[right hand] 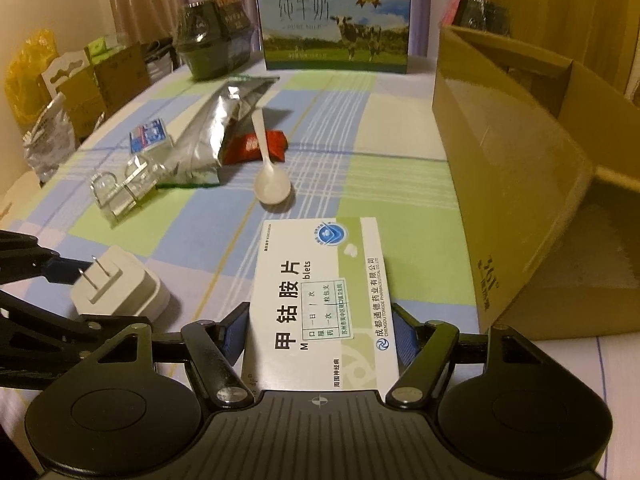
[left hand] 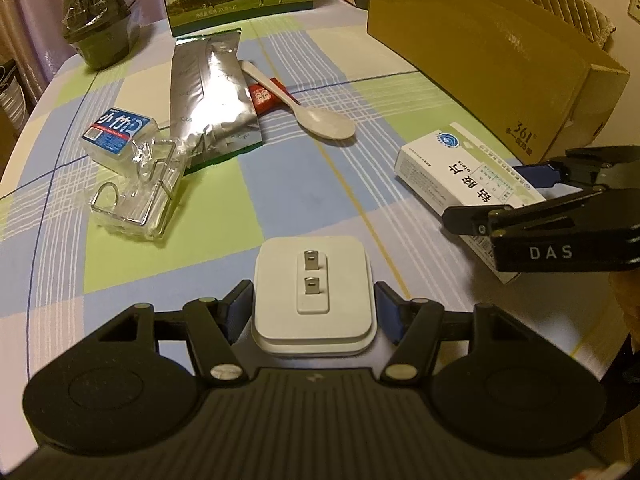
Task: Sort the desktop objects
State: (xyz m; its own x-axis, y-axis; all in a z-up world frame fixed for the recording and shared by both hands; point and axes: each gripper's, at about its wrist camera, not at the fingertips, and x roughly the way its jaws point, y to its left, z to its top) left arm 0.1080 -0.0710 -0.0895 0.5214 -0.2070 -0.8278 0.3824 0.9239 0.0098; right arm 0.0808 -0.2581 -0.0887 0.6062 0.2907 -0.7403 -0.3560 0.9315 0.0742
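Observation:
My left gripper (left hand: 314, 310) straddles a white plug adapter (left hand: 314, 280) that lies on the checked tablecloth with its two prongs up; the blue pads stand beside its sides with small gaps. My right gripper (right hand: 320, 332) straddles a white and green medicine box (right hand: 320, 296); its pads sit at the box's long edges, contact unclear. The adapter also shows in the right wrist view (right hand: 120, 288), and the medicine box in the left wrist view (left hand: 468, 176). An open cardboard box (right hand: 512, 184) stands at the right.
On the cloth lie a white plastic spoon (left hand: 316, 108), a silver foil bag (left hand: 208, 96), a red sachet (right hand: 260, 144), a clear box with a blue label (left hand: 116, 132) and a wire clip holder (left hand: 136, 196). A milk carton (right hand: 336, 20) and a dark bowl (left hand: 100, 32) stand at the back.

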